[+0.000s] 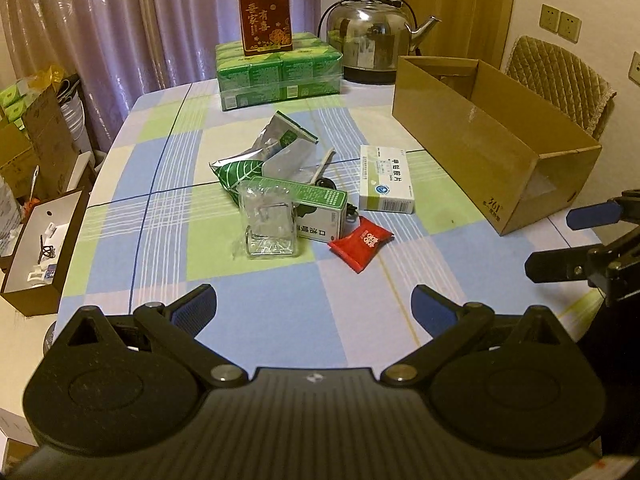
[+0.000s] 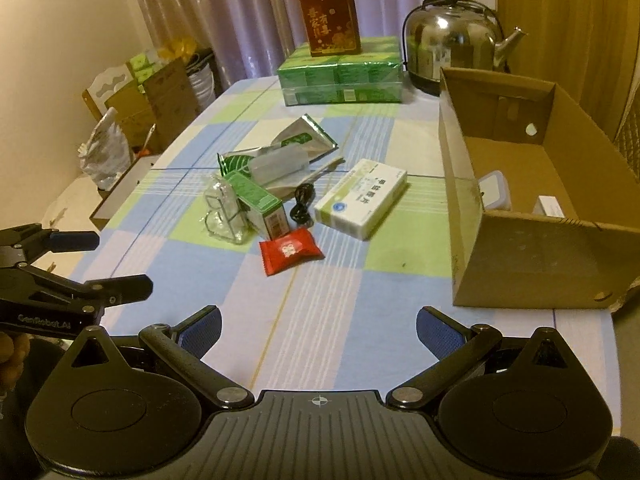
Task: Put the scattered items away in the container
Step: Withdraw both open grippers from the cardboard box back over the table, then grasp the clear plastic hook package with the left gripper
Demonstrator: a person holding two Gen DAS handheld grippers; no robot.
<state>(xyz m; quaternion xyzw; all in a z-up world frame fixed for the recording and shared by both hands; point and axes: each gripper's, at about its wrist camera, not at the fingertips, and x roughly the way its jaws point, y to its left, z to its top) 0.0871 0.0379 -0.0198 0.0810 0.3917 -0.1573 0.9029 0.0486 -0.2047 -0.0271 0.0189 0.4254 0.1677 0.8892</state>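
While the red packet [image 1: 361, 243] lies left of the cardboard box [image 1: 496, 136], both the left gripper [image 1: 314, 306] and right gripper [image 2: 319, 326] are held wide open, empty.

Scattered items [image 1: 304, 196] mid-table — cardboard box [image 1: 492, 136] right

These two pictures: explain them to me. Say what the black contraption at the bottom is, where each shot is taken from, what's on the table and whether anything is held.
No robot here: a person holds a two-finger gripper in each hand, each carrying a forward-looking camera. One picture looks along the left gripper, the other along the right gripper; both are open and hold nothing. On the checked tablecloth lie a red packet, a white medicine box, a green box, a clear plastic piece, a black cable and foil pouches. The cardboard box to the right is the container; it already holds a couple of things.
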